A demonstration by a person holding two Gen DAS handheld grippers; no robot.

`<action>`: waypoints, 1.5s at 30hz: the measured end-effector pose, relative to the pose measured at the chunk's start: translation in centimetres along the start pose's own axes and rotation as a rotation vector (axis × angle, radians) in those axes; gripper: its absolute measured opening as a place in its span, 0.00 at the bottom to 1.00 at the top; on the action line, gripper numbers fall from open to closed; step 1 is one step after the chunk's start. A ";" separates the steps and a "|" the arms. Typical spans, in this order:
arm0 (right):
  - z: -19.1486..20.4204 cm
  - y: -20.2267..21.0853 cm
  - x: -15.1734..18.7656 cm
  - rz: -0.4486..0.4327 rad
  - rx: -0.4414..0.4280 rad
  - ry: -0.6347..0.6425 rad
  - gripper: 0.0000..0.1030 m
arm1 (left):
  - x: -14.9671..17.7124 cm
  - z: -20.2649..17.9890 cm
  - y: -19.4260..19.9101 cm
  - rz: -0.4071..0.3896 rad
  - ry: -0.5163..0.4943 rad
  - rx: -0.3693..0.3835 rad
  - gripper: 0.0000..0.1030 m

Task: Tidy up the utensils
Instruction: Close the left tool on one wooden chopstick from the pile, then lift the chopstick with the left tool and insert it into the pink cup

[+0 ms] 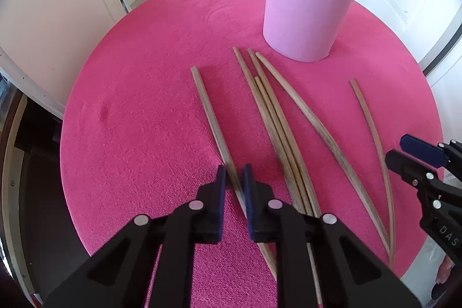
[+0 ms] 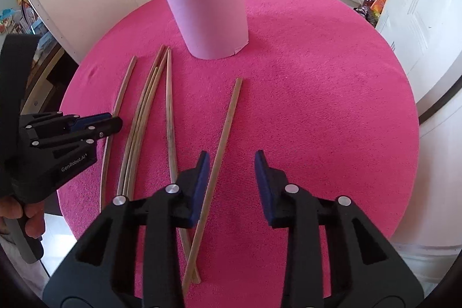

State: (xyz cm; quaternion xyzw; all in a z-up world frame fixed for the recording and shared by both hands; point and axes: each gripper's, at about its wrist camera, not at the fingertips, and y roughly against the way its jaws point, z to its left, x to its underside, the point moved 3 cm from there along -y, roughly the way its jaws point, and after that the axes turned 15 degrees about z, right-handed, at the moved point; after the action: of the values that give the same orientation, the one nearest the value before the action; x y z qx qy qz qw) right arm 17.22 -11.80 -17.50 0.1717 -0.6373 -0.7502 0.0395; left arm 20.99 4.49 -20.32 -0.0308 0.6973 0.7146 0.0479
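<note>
1. Chopsticks lie loose on the pink table point(image 1: 130, 106) in the left wrist view, all running from the near edge toward the cup point(image 1: 306, 10) at the far side. More sticks stand inside the cup.
2. The left gripper point(image 1: 234, 178) points steeply down near the near edge. Its jaws stand close together with the leftmost stick point(image 1: 208, 106) between them; the blue pads sit tight beside the stick, but whether they press on it I cannot tell.
3. Right of that stick lies a bundle point(image 1: 271, 111) of four sticks touching one another, then a single outer stick point(image 1: 369, 117) nearer the right edge.
4. The right gripper point(image 1: 404, 152) enters from the right edge, over the outer stick's near half.
5. In the right wrist view the right gripper point(image 2: 231, 160) hangs over the near edge with its jaws apart. The outer stick point(image 2: 228, 120) runs up between them, close against the left pad and clear of the right one.
6. The bundle point(image 2: 144, 111) lies to the left, toward the left edge, and the cup point(image 2: 208, 7) stands beyond it.
7. The left gripper point(image 2: 112, 123) reaches in from the left over the leftmost stick point(image 2: 124, 85), a hand point(image 2: 26, 215) holding its grip.
</note>
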 end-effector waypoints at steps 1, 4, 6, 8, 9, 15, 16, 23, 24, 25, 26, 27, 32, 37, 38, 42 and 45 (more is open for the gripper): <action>0.1 -0.3 -0.1 0.010 -0.004 0.004 0.28 | 0.0 0.0 0.1 0.001 0.003 0.010 0.11; 0.6 -1.1 -0.1 0.033 -0.009 0.016 0.18 | 0.1 0.3 0.3 -0.004 0.011 0.033 0.09; 0.7 -1.2 -0.1 0.026 0.002 0.016 0.09 | 0.2 0.4 0.3 -0.013 0.016 0.050 0.08; 0.5 -1.3 -0.1 0.021 -0.006 0.009 0.07 | 0.3 0.7 0.5 -0.020 0.027 0.074 0.07; 0.4 -1.2 -0.1 0.014 -0.013 0.007 0.06 | 0.3 0.9 0.6 -0.028 0.033 0.085 0.06; -0.5 0.1 0.6 -0.055 -0.074 -0.011 0.06 | 1.4 1.0 2.3 -0.086 0.034 0.126 0.06; -0.6 0.5 0.7 -0.075 -0.089 -0.017 0.06 | 1.3 1.0 2.5 -0.093 0.032 0.131 0.06; -1.9 4.3 1.2 -0.236 -0.195 -0.039 0.06 | 2.3 0.4 6.2 -0.231 0.015 0.166 0.06; -2.0 4.9 1.3 -0.262 -0.206 -0.039 0.06 | 2.3 0.1 6.9 -0.259 0.008 0.173 0.06; -2.1 5.5 1.3 -0.287 -0.216 -0.037 0.06 | 2.5 -0.3 7.6 -0.287 0.002 0.177 0.06; -2.0 6.2 1.2 -0.320 -0.230 -0.034 0.06 | 2.5 -0.5 8.2 -0.316 -0.002 0.177 0.06; -2.0 6.9 1.3 -0.350 -0.242 -0.033 0.06 | 1.7 -0.3 8.5 -0.349 -0.003 0.180 0.06; -1.8 10.1 1.4 -0.515 -0.296 -0.018 0.06 | 1.6 -1.8 11.2 -0.528 -0.028 0.151 0.06; -1.4 12.3 0.5 -0.650 -0.327 0.006 0.06 | 2.0 -3.4 14.0 -0.694 -0.062 0.115 0.06; -1.4 12.7 0.2 -0.681 -0.331 0.009 0.06 | 1.7 -3.7 14.4 -0.723 -0.068 0.115 0.06; -1.5 14.3 -0.9 -0.812 -0.329 0.005 0.06 | 0.8 -4.7 16.2 -0.852 -0.094 0.127 0.06; -1.4 15.3 -1.6 -0.920 -0.305 0.014 0.06 | -0.3 -5.9 17.5 -0.936 -0.110 0.140 0.06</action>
State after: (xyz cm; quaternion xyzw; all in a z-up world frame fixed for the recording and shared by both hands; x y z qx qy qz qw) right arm 16.71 -15.50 -2.54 0.4329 -0.3778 -0.7735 -0.2675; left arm 19.15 -1.78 -3.03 -0.3005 0.6513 0.5680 0.4035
